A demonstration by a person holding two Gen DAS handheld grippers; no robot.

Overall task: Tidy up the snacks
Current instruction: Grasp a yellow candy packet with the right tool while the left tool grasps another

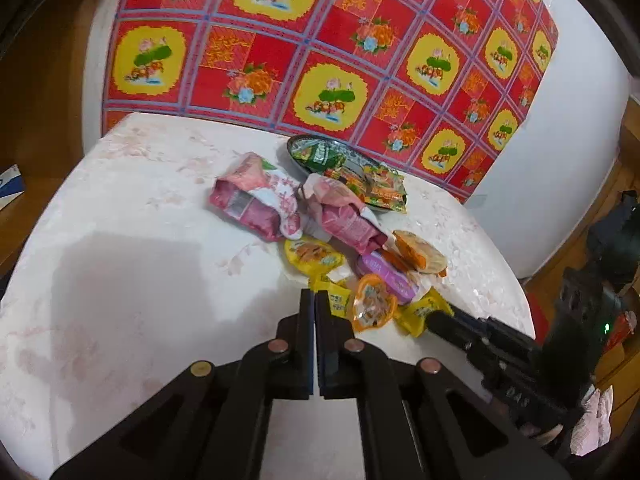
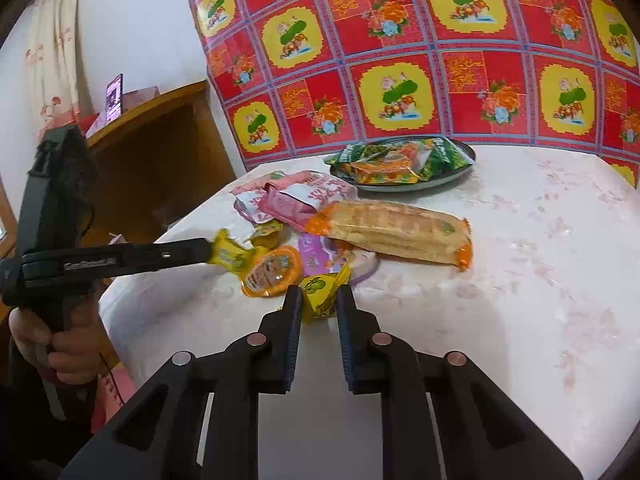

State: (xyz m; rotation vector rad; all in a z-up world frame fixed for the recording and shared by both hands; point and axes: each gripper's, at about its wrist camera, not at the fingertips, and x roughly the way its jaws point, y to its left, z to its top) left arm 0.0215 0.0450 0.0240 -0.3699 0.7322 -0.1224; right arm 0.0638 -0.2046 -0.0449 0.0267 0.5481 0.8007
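A pile of snack packets lies on the pale marbled table (image 1: 140,208): two pink packs (image 1: 256,200), a yellow pack (image 1: 312,256), a purple pack (image 1: 384,276), an orange cracker pack (image 2: 396,232) and an orange heart-shaped packet (image 1: 372,304). A dark plate (image 2: 460,176) at the back holds green and orange packets. My left gripper (image 1: 314,300) is shut and empty at the near edge of the pile; it also shows in the right wrist view (image 2: 206,252). My right gripper (image 2: 318,300) is closed around a small yellow packet (image 2: 320,292) and shows in the left wrist view (image 1: 434,318).
A red and yellow patterned sheet (image 1: 320,40) hangs on the white wall behind the table. A wooden shelf (image 2: 160,128) stands left of the table. The table's rounded edge (image 1: 524,312) drops off at the right.
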